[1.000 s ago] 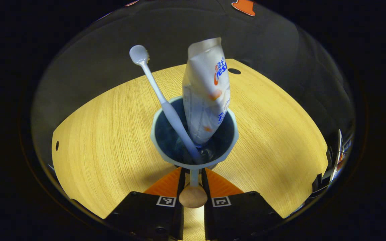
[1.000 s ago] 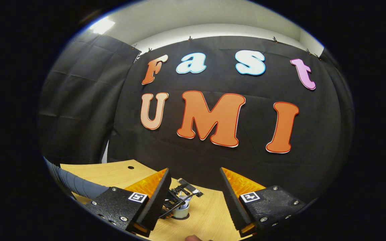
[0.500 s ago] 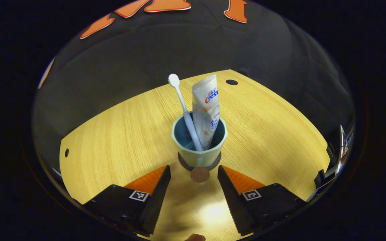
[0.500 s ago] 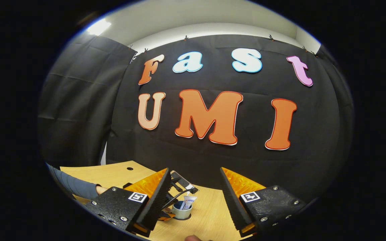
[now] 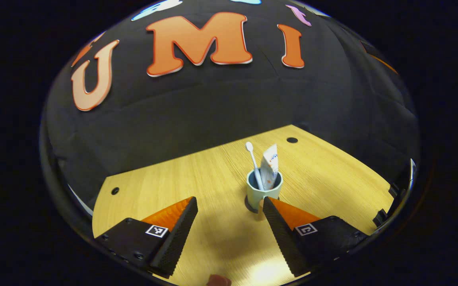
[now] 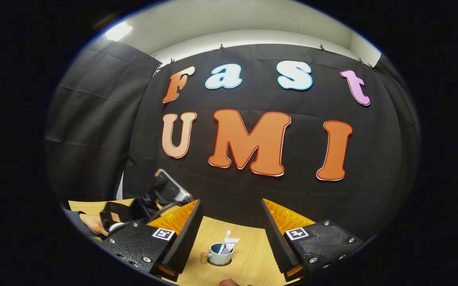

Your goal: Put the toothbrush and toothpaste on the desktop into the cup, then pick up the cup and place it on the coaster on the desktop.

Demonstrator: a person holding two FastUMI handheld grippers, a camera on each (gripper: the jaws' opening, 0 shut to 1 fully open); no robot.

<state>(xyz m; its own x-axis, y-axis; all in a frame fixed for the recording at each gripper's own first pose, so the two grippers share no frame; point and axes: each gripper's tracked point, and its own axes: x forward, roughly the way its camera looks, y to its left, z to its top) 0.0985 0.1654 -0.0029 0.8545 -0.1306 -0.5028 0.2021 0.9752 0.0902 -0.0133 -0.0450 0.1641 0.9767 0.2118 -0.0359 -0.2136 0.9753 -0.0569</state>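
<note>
A pale blue cup [image 5: 264,190] stands upright on a dark round coaster [image 5: 249,206] on the wooden desktop [image 5: 165,186]. A white toothbrush [image 5: 253,163] and a white toothpaste tube [image 5: 270,167] stick up out of it. My left gripper [image 5: 229,202] is open and held back from the cup, touching nothing. My right gripper [image 6: 230,204] is also open and holds nothing; between its fingers, farther off, stand the cup [image 6: 218,255], the toothbrush [image 6: 226,240] and the toothpaste tube [image 6: 232,243]. The cup's handle knob [image 6: 203,257] points left.
In the right gripper view the left gripper [image 6: 161,194] and the hand [image 6: 94,224] holding it hover at the left, above the desktop [image 6: 249,254]. Small round holes [image 5: 292,140] mark the desktop's far corners. Dark gear [image 5: 384,214] sits at the right edge.
My left gripper let go of the cup's handle, opened, and drew back and up from the cup. The cup stays on the coaster. The right gripper barely moved.
</note>
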